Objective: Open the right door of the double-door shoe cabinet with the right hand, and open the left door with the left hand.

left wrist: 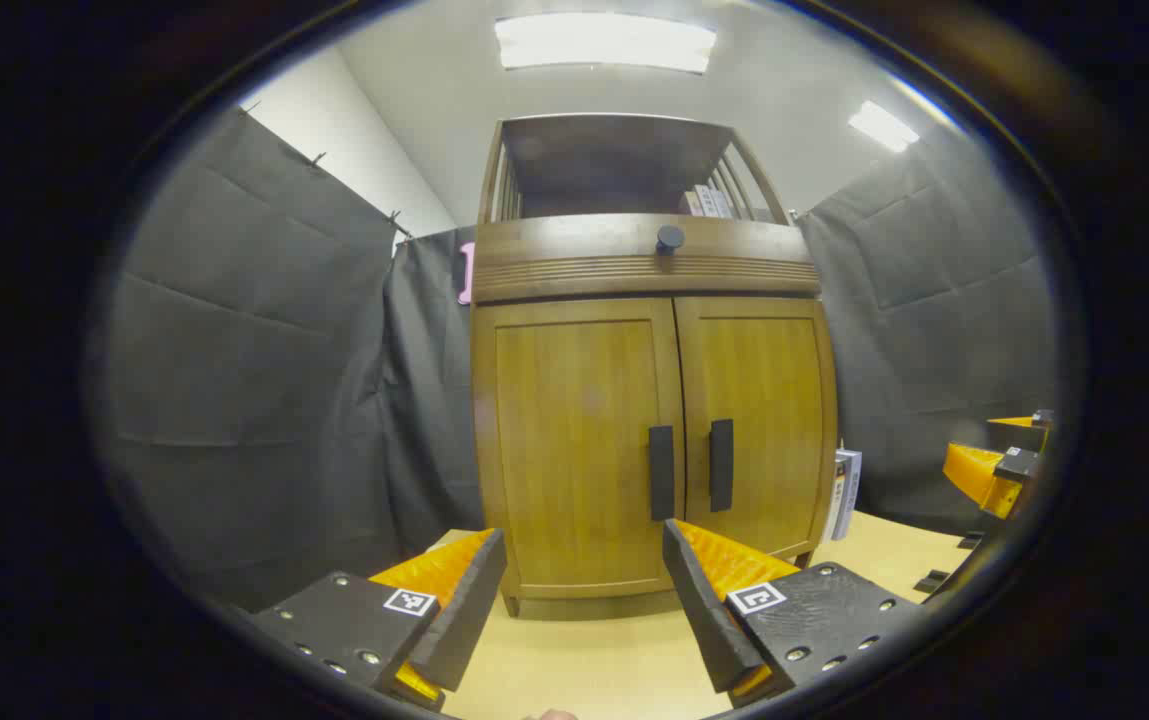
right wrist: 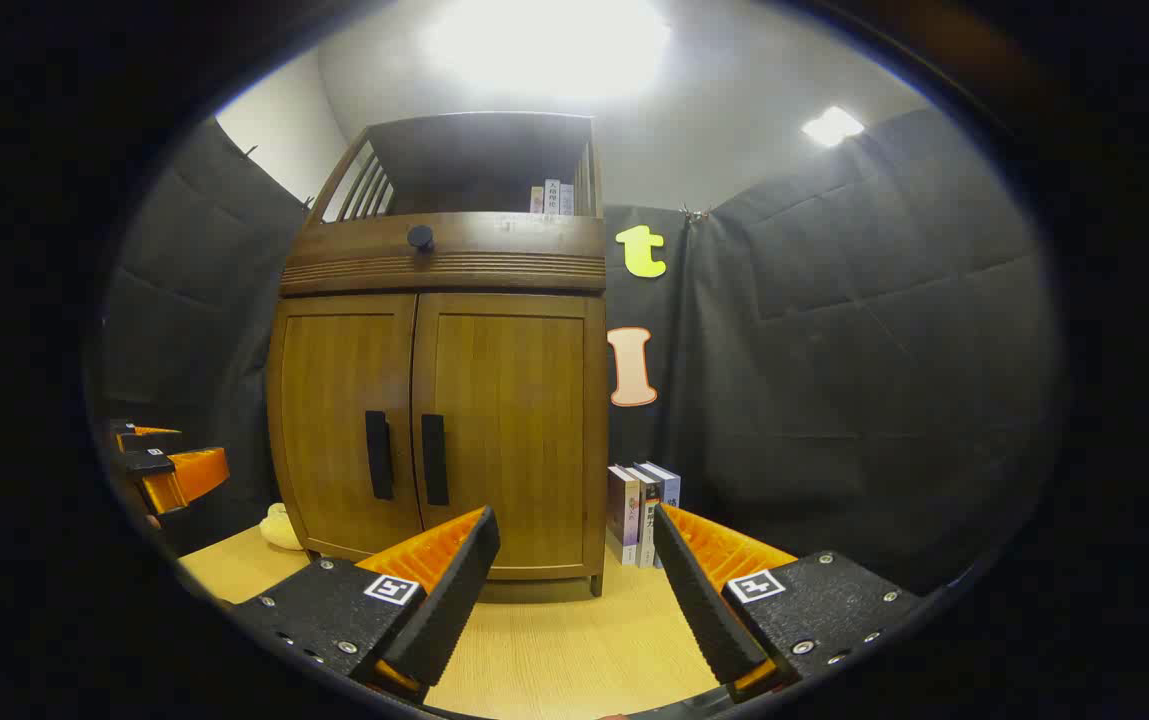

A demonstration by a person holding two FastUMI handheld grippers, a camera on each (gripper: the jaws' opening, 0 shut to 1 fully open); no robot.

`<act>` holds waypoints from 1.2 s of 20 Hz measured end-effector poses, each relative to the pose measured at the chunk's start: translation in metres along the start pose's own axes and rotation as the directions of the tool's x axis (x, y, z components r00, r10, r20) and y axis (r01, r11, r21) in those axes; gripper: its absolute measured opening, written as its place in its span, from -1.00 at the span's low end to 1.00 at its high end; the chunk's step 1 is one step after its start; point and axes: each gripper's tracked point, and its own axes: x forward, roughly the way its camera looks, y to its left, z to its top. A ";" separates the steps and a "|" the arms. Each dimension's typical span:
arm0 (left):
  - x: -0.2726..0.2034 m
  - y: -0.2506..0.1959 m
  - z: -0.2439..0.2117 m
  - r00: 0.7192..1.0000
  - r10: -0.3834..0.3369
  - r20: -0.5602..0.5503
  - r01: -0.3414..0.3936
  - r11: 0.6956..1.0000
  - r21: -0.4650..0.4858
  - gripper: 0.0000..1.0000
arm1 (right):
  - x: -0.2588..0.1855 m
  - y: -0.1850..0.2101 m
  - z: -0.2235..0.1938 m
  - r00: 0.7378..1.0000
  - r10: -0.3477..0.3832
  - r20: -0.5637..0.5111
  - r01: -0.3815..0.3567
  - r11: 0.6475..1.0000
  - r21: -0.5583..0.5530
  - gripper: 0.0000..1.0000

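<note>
A brown wooden shoe cabinet (left wrist: 649, 440) (right wrist: 439, 420) stands on a light wooden table, both doors closed. The left door's dark handle (left wrist: 661, 472) (right wrist: 378, 454) and the right door's dark handle (left wrist: 721, 465) (right wrist: 434, 459) sit side by side at the middle seam. In the left gripper view my left gripper (left wrist: 584, 580) is open, a short way in front of the left door with nothing between its fingers. In the right gripper view my right gripper (right wrist: 574, 570) is open, facing the cabinet's right edge, apart from it. Each view also catches the other gripper (left wrist: 999, 465) (right wrist: 169, 470) at its edge.
Several upright books (right wrist: 642, 510) (left wrist: 845, 492) stand on the table right of the cabinet. A pale object (right wrist: 281, 528) lies by the cabinet's left foot. A dark knob (left wrist: 670, 238) sits on the drawer above the doors, and more books (right wrist: 552, 198) on the top shelf.
</note>
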 end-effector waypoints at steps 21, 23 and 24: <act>-0.001 0.004 0.002 1.000 0.024 0.014 -0.024 1.000 0.007 0.92 | 0.003 0.005 0.004 1.000 0.006 -0.002 -0.006 1.000 -0.004 0.92; -0.003 0.007 0.003 0.999 0.031 0.018 -0.032 0.999 0.010 0.92 | 0.016 0.006 0.010 1.000 0.019 0.007 -0.019 1.000 0.008 0.92; -0.004 0.008 0.003 0.999 0.036 0.019 -0.036 0.999 0.013 0.92 | 0.027 0.008 0.016 1.000 0.026 0.013 -0.027 1.000 0.014 0.92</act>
